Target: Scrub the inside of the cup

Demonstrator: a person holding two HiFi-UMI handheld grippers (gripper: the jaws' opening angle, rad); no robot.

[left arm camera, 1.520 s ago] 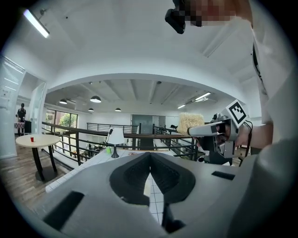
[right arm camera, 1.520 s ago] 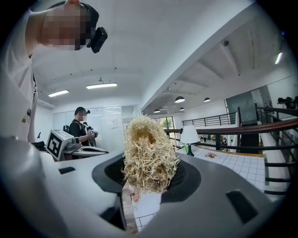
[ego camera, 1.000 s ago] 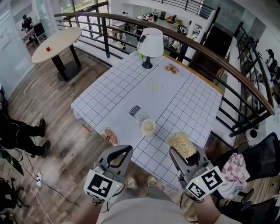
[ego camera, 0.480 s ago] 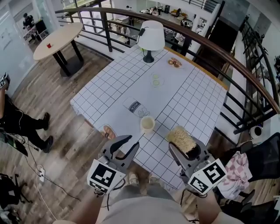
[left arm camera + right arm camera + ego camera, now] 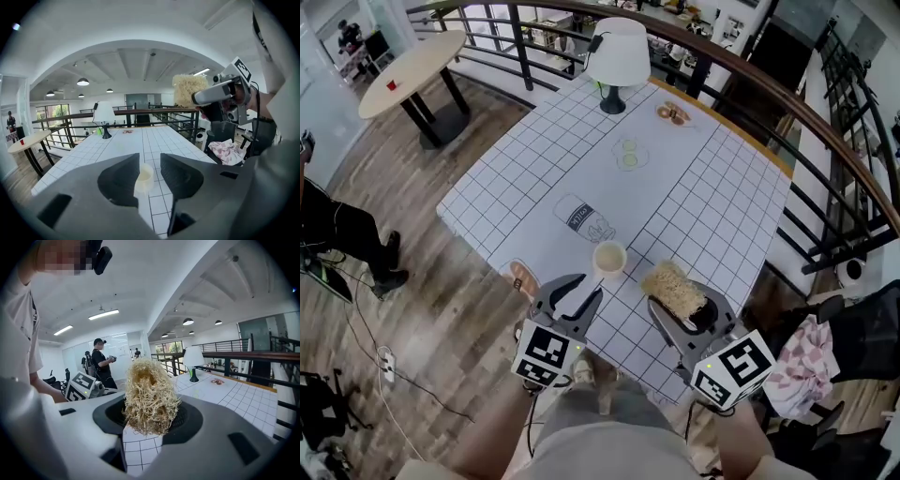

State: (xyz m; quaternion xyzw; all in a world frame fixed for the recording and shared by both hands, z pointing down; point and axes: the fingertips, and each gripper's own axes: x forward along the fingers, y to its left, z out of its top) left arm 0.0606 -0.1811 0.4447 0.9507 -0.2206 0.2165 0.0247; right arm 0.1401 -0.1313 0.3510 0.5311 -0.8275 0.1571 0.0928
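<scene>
- The small cream cup (image 5: 610,259) stands upright on the white grid-patterned counter (image 5: 703,206), just beyond the tips of the left claw (image 5: 590,286) and apart from them.
- In the left gripper view the cup (image 5: 144,178) shows through the gap between that claw's two dark jaws. The jaws have just been opening and now stand wide, with nothing pressed between their pads.
- The right claw (image 5: 682,302) is closed on a straw-coloured fibrous scrubber (image 5: 672,286). The bundle sticks out past the jaws, and its tip is near the cup, on the cup's right in the head view.
- In the right gripper view the scrubber (image 5: 150,401) fills the space between the jaws, gripped at both sides.
- Ahead of the left claw, past the cup, a pale bottle shape with a dark label (image 5: 584,217) lies flat on the counter.
- Far beyond both claws, at the counter's far end, stands a white-shaded lamp on a dark base (image 5: 619,56).
- Right of the right claw, off the counter, a pink-and-white checked cloth (image 5: 802,361) lies crumpled on a dark chair.
</scene>
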